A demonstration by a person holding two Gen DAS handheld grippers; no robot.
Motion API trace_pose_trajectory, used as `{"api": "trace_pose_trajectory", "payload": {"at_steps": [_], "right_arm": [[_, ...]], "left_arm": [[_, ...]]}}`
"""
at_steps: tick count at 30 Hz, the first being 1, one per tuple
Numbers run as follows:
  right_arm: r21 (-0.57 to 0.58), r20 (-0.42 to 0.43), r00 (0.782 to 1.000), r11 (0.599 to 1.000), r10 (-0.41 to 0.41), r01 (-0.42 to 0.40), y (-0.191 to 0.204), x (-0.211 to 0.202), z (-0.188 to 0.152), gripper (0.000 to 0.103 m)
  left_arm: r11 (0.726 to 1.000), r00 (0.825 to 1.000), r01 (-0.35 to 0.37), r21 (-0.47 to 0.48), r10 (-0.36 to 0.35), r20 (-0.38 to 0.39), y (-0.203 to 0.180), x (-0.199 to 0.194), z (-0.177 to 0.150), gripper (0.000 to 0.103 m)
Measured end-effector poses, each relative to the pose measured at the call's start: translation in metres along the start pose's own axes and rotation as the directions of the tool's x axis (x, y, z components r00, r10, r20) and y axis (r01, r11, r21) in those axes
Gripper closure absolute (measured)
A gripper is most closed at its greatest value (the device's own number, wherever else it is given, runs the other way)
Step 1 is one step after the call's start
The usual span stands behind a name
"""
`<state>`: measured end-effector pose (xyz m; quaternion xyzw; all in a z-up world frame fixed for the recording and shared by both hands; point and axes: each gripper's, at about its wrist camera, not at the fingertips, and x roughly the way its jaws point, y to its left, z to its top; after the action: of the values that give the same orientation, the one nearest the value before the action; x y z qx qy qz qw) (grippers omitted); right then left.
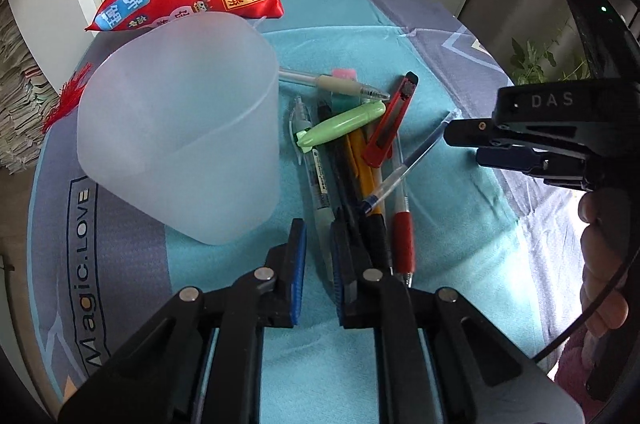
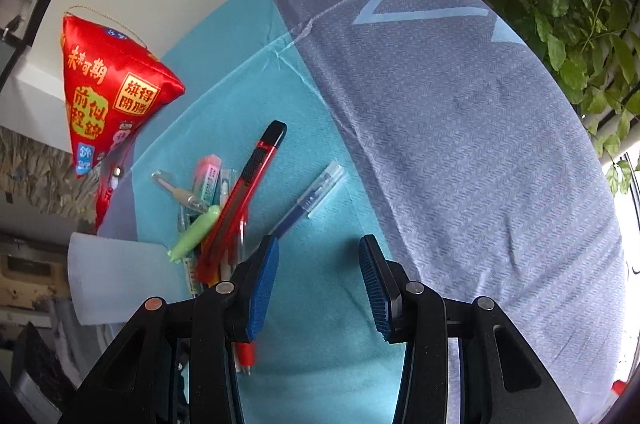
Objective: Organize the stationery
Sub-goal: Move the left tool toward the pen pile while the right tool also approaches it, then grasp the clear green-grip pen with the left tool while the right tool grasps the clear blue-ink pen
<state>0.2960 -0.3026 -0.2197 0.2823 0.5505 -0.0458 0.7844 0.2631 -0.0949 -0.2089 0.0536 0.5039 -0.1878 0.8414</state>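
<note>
**A:** On the teal-and-grey printed cloth (image 1: pixel 460 35), a translucent frosted plastic cup (image 1: pixel 180 143) stands empty, and just to its right lies the heap of loose stationery: a red snap-blade utility knife (image 1: pixel 390 121) on top, a pale green capped marker (image 1: pixel 340 125), a clear blue-ink ballpoint (image 1: pixel 404 167), a red-grip pen (image 1: pixel 402 244) and a clear pen with a beige grip (image 1: pixel 340 83) at the far side of the cup.

**B:** And the tongs?

**A:** The left gripper (image 1: pixel 318 272) hangs at the near end of the heap, to the cup's right, jaws drawn narrow. A clear-barrelled pen runs into the gap, but whether the pads actually pinch it I cannot tell. The right gripper (image 2: pixel 318 288) stands part open over bare cloth, farther from the cup than the heap, holding nothing.

**B:** What might spoil it?

**A:** The pens lie crossed and stacked. In my judgement, lifting one from underneath could drag the knife and marker along, or roll them toward the cloth's edge. A shallow pinch near a pen's tip may also let it swing and miss the cup's mouth, or knock the light cup over.
</note>
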Motion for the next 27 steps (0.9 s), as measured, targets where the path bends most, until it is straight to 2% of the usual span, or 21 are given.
{"api": "trace_pose_trajectory", "payload": {"at_steps": [3, 8, 10, 13, 16, 17, 18, 19, 20, 22, 23, 25, 26, 27], "right_arm": [[0.035, 0.007, 1.0, 0.999, -0.029, 0.029, 0.006, 0.005, 0.007, 0.058], [0.097, 0.006, 1.0, 0.995, -0.026, 0.025, 0.008, 0.009, 0.015, 0.058], [0.09, 0.008, 0.999, 0.995, -0.034, 0.033, 0.014, 0.012, 0.018, 0.058], [0.018, 0.04, 0.995, 0.995, -0.095, 0.094, 0.026, 0.014, 0.019, 0.059], [-0.053, 0.073, 0.986, 0.987, -0.148, 0.152, 0.035, 0.018, 0.019, 0.078], [-0.068, 0.081, 0.986, 0.986, -0.148, 0.154, 0.036, 0.019, 0.019, 0.079], [-0.086, 0.084, 0.986, 0.985, -0.141, 0.148, 0.037, 0.019, 0.018, 0.08], [-0.103, 0.083, 0.988, 0.985, -0.13, 0.138, 0.037, 0.019, 0.018, 0.08], [-0.115, 0.081, 0.989, 0.984, -0.124, 0.133, 0.037, 0.019, 0.017, 0.081], [-0.151, 0.081, 0.989, 0.979, -0.123, 0.134, 0.038, 0.018, 0.014, 0.091], [-0.173, 0.077, 0.99, 0.976, -0.119, 0.131, 0.039, 0.017, 0.012, 0.091], [-0.216, 0.088, 0.989, 0.967, -0.119, 0.136, 0.039, 0.011, 0.005, 0.091], [-0.234, 0.101, 0.987, 0.961, -0.125, 0.146, 0.039, 0.007, 0.001, 0.091], [-0.251, 0.112, 0.985, 0.956, -0.129, 0.154, 0.037, 0.002, -0.003, 0.091]], "left_arm": [[1.0, 1.0, 0.014, 0.002, -0.014, -0.005, 0.0, 0.001, 0.001, 0.089], [1.0, 1.0, 0.024, 0.004, -0.024, -0.016, -0.001, 0.004, 0.004, 0.088], [1.0, 0.999, 0.026, 0.01, -0.025, -0.022, -0.002, 0.005, 0.005, 0.088], [1.0, 1.0, -0.004, 0.026, 0.005, -0.009, -0.005, 0.006, 0.008, 0.089], [1.0, 1.0, -0.002, 0.013, 0.002, -0.013, -0.003, 0.006, 0.01, 0.088], [1.0, 1.0, -0.006, 0.011, 0.006, -0.013, -0.003, 0.006, 0.011, 0.087], [1.0, 1.0, -0.014, 0.012, 0.014, -0.012, -0.003, 0.006, 0.011, 0.082], [0.999, 0.999, -0.031, 0.015, 0.031, -0.01, -0.004, 0.005, 0.013, 0.072], [0.999, 0.999, -0.042, 0.012, 0.042, -0.009, -0.004, 0.006, 0.014, 0.067], [0.997, 0.998, -0.069, -0.017, 0.068, -0.011, 0.002, 0.008, 0.015, 0.045], [0.997, 0.998, -0.067, -0.037, 0.067, -0.014, 0.006, 0.009, 0.016, 0.043], [0.997, 0.999, -0.039, -0.068, 0.038, -0.021, 0.013, 0.011, 0.015, 0.044], [0.997, 0.999, -0.046, -0.062, 0.045, -0.024, 0.012, 0.011, 0.016, 0.046], [0.997, 0.998, -0.064, -0.051, 0.062, -0.023, 0.01, 0.011, 0.015, 0.057]]}}
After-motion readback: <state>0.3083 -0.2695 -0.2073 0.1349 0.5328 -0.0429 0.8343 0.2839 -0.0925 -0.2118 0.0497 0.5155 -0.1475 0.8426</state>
